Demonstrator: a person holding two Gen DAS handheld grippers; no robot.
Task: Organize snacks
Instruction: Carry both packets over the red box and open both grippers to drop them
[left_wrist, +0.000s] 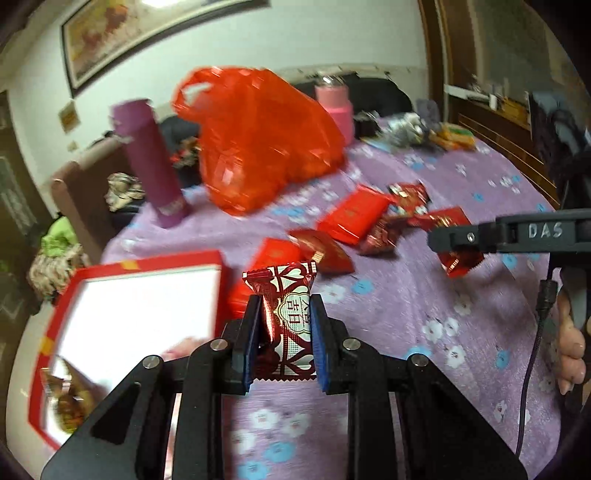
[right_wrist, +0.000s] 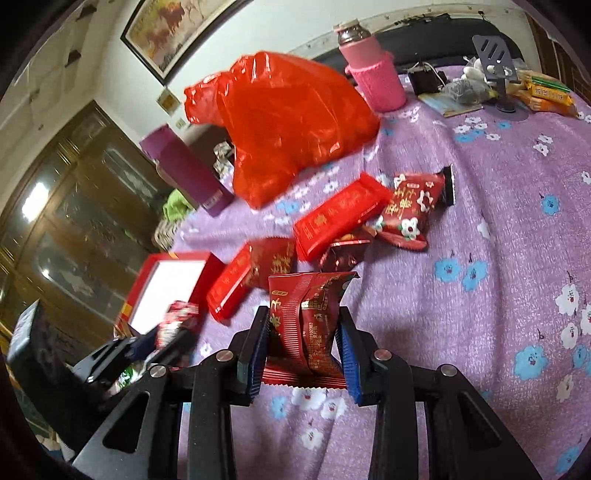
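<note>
My left gripper (left_wrist: 284, 328) is shut on a red and white heart-patterned snack packet (left_wrist: 286, 314) and holds it above the purple cloth, just right of a red box with a white inside (left_wrist: 147, 295). My right gripper (right_wrist: 304, 350) is shut on a dark red snack packet (right_wrist: 314, 321); it also shows in the left wrist view (left_wrist: 458, 254) at the right. Several red snack packets (right_wrist: 340, 218) lie loose on the cloth between the box (right_wrist: 166, 291) and a red plastic bag (right_wrist: 288, 122). The left gripper (right_wrist: 166, 339) shows at lower left in the right wrist view.
A purple tube (left_wrist: 151, 166) and a pink flask (right_wrist: 373, 74) stand by the red bag (left_wrist: 258, 136). Small clutter and yellow packets (right_wrist: 546, 92) lie at the far right of the flowered purple cloth (right_wrist: 480, 221). Wrapped sweets (left_wrist: 70, 402) lie in the box's near corner.
</note>
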